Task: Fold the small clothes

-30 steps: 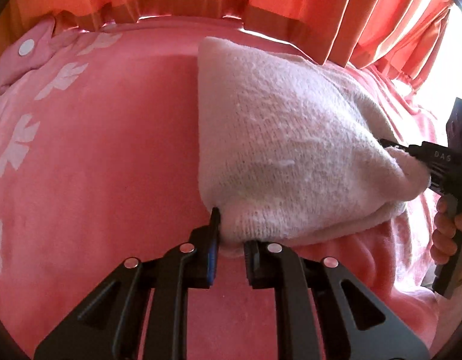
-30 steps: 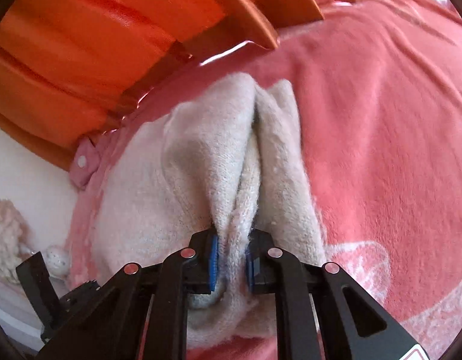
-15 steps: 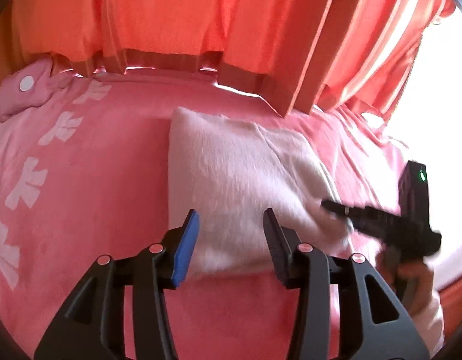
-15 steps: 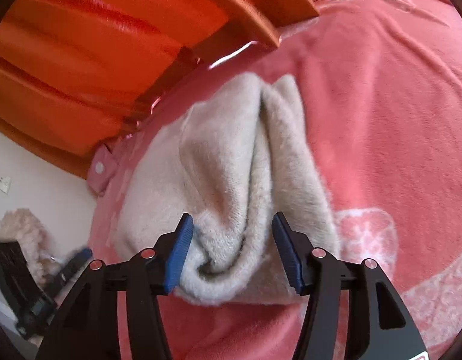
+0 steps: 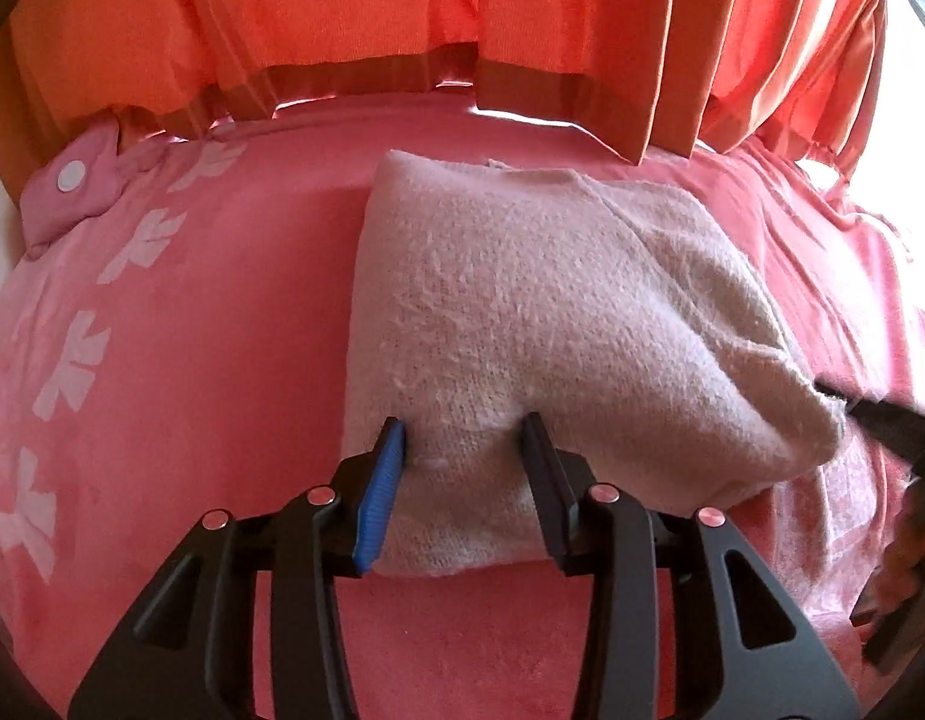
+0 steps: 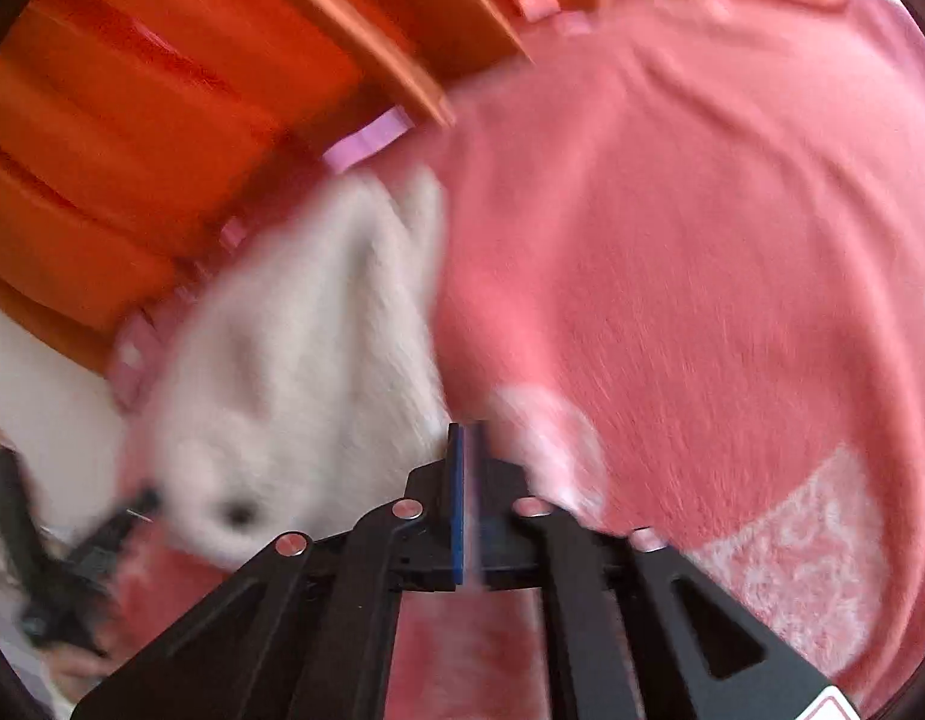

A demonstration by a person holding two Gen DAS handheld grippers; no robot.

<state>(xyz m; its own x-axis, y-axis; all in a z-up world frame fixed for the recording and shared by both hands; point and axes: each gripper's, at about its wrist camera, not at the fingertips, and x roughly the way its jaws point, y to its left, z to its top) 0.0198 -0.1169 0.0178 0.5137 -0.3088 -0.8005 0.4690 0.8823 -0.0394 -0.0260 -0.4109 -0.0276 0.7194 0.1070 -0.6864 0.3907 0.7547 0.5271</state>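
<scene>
A small white knitted garment [image 5: 540, 324] lies folded on a pink blanket [image 5: 180, 396]. My left gripper [image 5: 462, 438] is open, its jaws straddling the garment's near edge, pressing on the fabric. In the right wrist view, which is motion-blurred, the garment [image 6: 306, 360] lies to the left. My right gripper [image 6: 471, 438] is shut and empty, just right of the garment's edge. The right gripper's tip [image 5: 876, 414] shows at the garment's right corner in the left wrist view.
Orange curtains [image 5: 462, 18] hang behind the bed. A pink fabric piece with a white dot [image 5: 72, 180] lies at the far left. The blanket has white bow prints [image 5: 72, 360]. The left gripper [image 6: 54, 558] shows blurred at lower left in the right wrist view.
Both grippers let go of the garment about half a second ago. The left has since moved back onto its near edge, still open. The right has shut and swung right off the garment.
</scene>
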